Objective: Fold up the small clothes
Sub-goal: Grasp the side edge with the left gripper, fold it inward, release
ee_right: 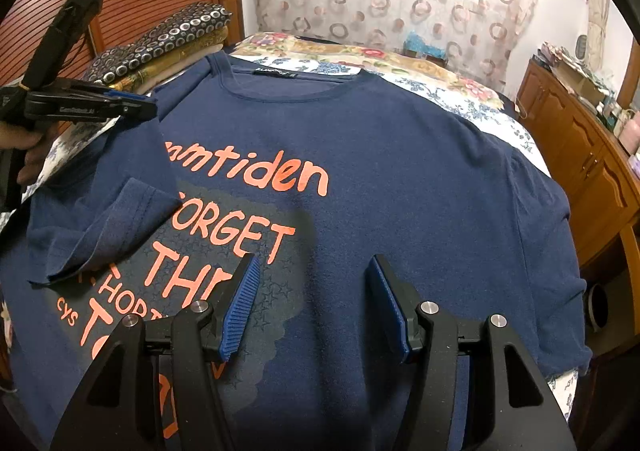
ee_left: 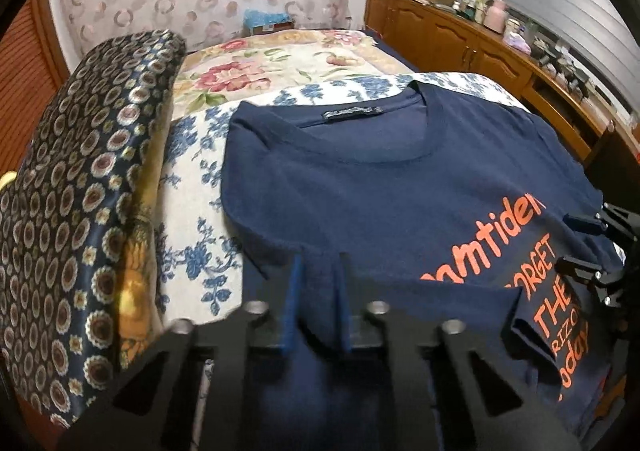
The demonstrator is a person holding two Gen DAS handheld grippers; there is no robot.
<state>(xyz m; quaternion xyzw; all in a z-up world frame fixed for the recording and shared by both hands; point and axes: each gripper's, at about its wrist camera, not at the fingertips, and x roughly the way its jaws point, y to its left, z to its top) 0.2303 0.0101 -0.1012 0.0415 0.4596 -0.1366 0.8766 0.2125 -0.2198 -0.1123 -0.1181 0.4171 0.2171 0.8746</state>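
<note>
left gripper (ee_right: 150, 107) pinches shirt (ee_right: 360, 179) fold at bed's (ee_left: 280, 63) left edge (cushions (ee_left: 92, 179) close) | right gripper (ee_right: 312, 303) agape above shirt middle

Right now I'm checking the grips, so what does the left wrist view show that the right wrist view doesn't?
Left wrist only: the left gripper close up, pinching a fold of the navy T-shirt.

Right wrist only: the right gripper open above the shirt's print, and the hand holding the left gripper.

Both: the T-shirt, the folded patterned stack, and the wooden cabinet.

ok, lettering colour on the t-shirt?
Orange on the navy t-shirt; clearest in the right wrist view.
</note>
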